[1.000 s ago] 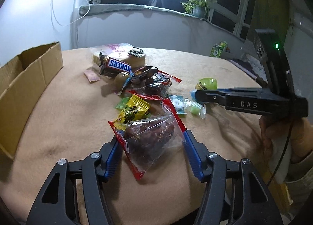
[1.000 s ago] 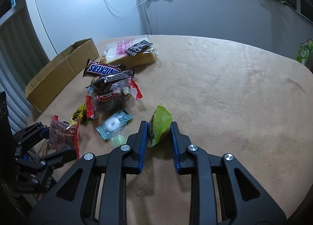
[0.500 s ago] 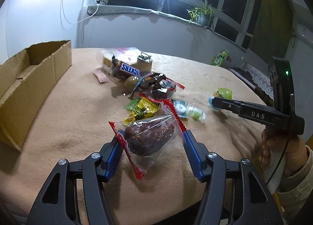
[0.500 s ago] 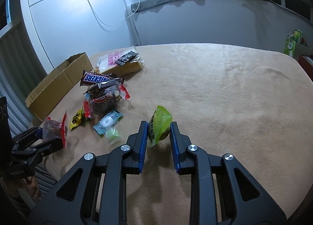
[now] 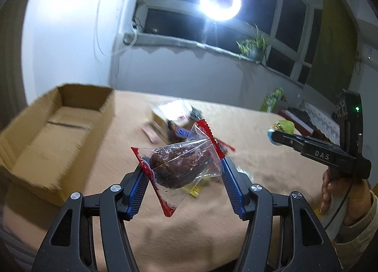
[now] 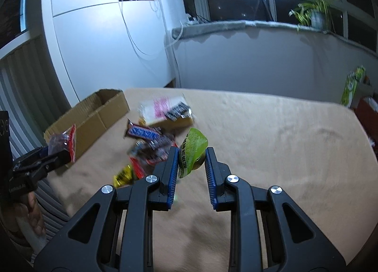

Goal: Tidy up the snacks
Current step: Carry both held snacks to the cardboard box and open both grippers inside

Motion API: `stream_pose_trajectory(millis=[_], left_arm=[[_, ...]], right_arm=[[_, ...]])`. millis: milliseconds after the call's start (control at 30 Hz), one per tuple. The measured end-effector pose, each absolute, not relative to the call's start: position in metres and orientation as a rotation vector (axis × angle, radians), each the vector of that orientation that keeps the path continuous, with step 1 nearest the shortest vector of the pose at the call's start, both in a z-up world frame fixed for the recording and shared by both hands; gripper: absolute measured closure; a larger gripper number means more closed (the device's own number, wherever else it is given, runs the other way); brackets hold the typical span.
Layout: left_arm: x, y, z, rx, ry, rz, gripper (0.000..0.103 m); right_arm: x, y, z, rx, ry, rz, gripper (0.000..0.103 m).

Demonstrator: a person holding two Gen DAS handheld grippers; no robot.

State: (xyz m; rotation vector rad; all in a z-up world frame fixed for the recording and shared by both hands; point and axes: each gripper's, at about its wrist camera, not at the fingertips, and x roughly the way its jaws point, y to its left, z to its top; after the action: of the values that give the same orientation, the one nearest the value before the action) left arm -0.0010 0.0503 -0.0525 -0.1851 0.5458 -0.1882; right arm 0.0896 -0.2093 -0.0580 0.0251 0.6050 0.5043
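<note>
Beige-covered counter (image 6: 271, 130): open cardboard box (image 5: 59, 128) at left, snack pile (image 6: 151, 139) mid-surface. Left tongs (image 5: 183, 172) pinch a clear red-edged packet of dark fruit (image 5: 179, 165) above the counter; right tongs (image 6: 190, 163) pinch a green pouch (image 6: 192, 151), likewise lifted.

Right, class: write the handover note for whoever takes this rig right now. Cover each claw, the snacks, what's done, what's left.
Left claw: shut on the clear red-edged packet with a dark snack inside, held above the table.
Right claw: shut on the green packet, also off the table.
Cardboard box: open at the table's left, nothing visible inside.
Done: two snacks picked up.
Left: probably drop both in the box, then clear the pile, including the Snickers bar and yellow packet.
</note>
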Motion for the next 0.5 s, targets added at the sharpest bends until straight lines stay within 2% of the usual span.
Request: stream_pose_trajectory(millis=[267,500], left_arm=[[-0.002,0.1,-0.033,-0.225,0.475,-0.105,0.043],[-0.001,0.152,-0.032,-0.277,0.453,-0.002,0.043]], right_arm=[[0.098,-0.148,-0.033,-0.044,0.577,0.578,0.08],[0.107,-0.055,-0.025,-0.118,0.574,0.724,0.08]])
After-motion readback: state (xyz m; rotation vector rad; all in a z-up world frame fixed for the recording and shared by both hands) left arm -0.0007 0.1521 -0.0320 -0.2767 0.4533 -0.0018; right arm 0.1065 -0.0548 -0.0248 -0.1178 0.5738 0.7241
